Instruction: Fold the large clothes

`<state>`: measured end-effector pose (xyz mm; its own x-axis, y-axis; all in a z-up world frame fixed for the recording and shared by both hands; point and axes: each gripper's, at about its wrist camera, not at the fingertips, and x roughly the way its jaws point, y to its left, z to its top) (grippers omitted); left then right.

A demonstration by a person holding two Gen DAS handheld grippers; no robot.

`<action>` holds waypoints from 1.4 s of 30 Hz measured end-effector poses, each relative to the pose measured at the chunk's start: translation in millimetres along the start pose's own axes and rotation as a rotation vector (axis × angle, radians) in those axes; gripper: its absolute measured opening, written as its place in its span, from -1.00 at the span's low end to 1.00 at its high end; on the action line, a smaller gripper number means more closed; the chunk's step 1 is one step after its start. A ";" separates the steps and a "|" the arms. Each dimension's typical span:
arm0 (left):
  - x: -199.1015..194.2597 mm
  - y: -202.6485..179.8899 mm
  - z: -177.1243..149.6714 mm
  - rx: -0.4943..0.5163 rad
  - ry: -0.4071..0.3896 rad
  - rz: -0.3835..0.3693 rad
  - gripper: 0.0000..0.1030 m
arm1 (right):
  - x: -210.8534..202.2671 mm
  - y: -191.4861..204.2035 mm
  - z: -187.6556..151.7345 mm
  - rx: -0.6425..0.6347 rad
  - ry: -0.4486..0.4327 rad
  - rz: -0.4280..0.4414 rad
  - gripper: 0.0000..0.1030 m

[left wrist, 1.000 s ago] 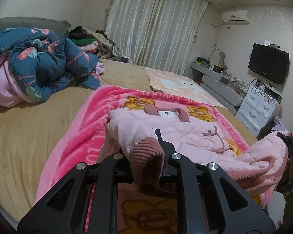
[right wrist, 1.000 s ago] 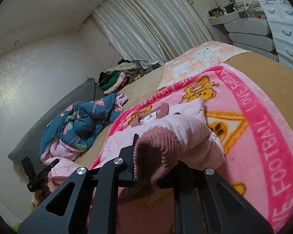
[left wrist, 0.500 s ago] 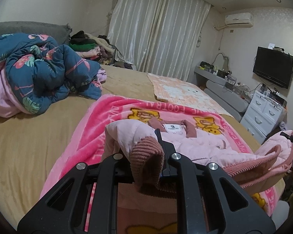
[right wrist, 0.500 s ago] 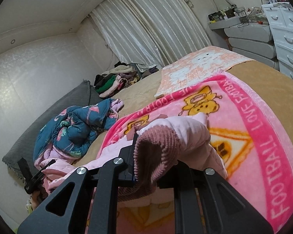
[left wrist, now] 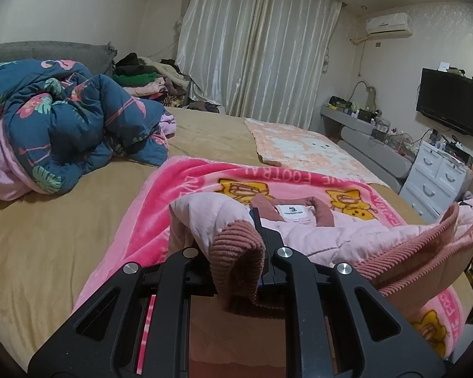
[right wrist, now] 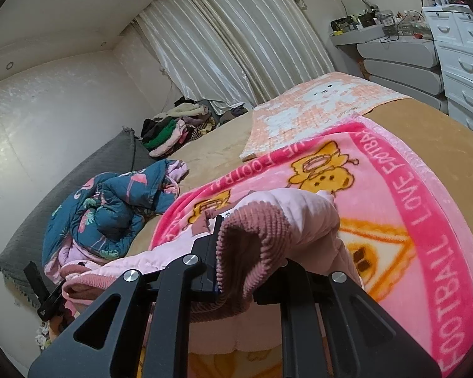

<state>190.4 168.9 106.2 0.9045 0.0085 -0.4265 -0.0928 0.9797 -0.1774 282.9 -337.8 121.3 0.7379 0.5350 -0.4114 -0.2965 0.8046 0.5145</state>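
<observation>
Both claws clamped on the jacket's ribbed hem, collar lying straight ahead of them

The left gripper [left wrist: 261, 252] is pinched shut on one corner of the dusty-rose ribbed hem, and the right gripper [right wrist: 236, 261] is shut on the other corner, so the pink quilted jacket [left wrist: 347, 236] hangs between them with its bottom edge lifted off the pink cartoon blanket [left wrist: 160, 220]. Its long axis runs away from both claws toward the collar and white label [left wrist: 292, 211], which lie flat further up the bed, so I'd guess the fold goes forward onto the collar. Neither hand looks nearer. Can't see the sleeves or the underside of the lifted part, and the fingertips are buried in fabric
</observation>
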 end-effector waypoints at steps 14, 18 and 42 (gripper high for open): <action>52.3 12.0 -4.1 0.014 0.073 0.043 -0.80 | 55.7 -16.2 11.0 0.053 0.044 -0.043 -0.71; 70.1 15.3 -6.0 0.020 0.097 0.056 -0.79 | 71.3 -23.6 11.4 0.065 0.063 -0.069 -0.71; 143.9 31.4 -21.7 -0.014 0.225 0.035 -0.72 | 105.0 -44.5 15.0 0.199 0.080 0.000 0.59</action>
<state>308.6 196.5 20.1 0.7849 -0.0041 -0.6196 -0.1298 0.9767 -0.1709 382.7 -321.3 66.4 0.6853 0.5600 -0.4656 -0.1651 0.7421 0.6496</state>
